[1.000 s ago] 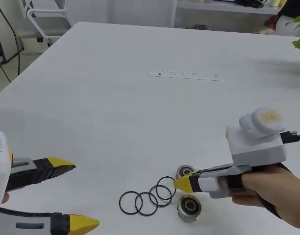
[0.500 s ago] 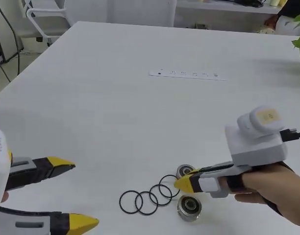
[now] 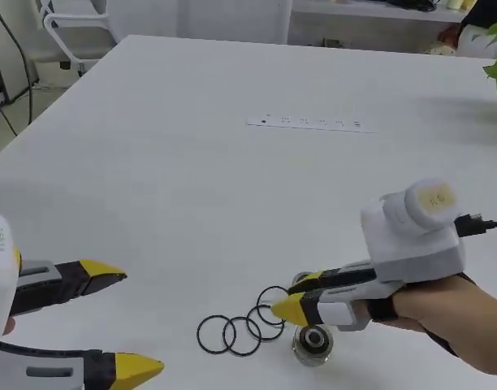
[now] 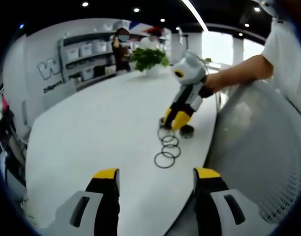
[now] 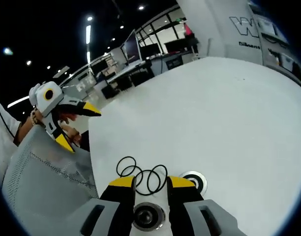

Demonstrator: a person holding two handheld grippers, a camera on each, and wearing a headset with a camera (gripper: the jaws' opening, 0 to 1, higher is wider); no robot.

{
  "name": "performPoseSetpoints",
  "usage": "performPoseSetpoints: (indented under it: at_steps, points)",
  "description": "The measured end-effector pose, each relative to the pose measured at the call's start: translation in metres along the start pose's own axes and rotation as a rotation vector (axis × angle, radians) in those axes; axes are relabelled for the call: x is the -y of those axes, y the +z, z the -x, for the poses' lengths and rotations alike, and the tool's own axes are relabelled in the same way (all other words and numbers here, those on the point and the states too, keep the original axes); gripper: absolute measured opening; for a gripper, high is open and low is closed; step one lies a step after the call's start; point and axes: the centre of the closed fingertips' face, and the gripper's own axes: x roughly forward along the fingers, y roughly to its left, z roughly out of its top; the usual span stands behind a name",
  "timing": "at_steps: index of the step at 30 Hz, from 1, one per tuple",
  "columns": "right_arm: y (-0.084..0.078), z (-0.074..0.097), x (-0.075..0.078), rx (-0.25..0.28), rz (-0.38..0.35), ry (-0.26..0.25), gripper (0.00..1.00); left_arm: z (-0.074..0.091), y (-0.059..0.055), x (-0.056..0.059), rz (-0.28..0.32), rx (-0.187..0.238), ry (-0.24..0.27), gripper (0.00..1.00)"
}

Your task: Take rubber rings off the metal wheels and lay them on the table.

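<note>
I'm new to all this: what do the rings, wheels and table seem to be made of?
Rings: thin, black, matt loops, probably rubber. Wheels: silvery with bright glints, likely metal. Table: smooth white, faint sheen; material unclear.

Brightness: bright, even indoor light on the white table (image 3: 192, 162).
Source: ceiling spots (image 4: 135, 9) in the upper part of both gripper views.
Shadows: soft and faint.
Glare: window (image 4: 217, 46) blown out, upper right, left gripper view.
Distortion: fisheye bending towards the edges of both gripper views.
Focus: head view's top edge slightly soft.
</note>
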Motion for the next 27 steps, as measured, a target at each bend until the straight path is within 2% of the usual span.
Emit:
performPoseSetpoints:
  at_steps: [4, 7, 21, 27]
  points:
    - [0.0, -0.002, 0.001, 0.005, 0.063, -0.007, 0.25, -0.001, 0.0, 0.0, -0.006, -0.002, -0.002, 0.61]
    - [0.005, -0.002, 0.002, 0.029, 0.098, -0.013, 0.3, -0.001, 0.0, 0.0, -0.007, -0.003, -0.002, 0.61]
    - [0.011, 0.004, 0.006, 0.054, 0.062, -0.028, 0.31, -0.003, 0.002, 0.001, -0.013, 0.001, -0.011, 0.62]
    - [0.02, 0.009, -0.001, 0.08, 0.068, -0.02, 0.33, -0.007, 0.003, 0.006, -0.005, 0.01, -0.027, 0.63]
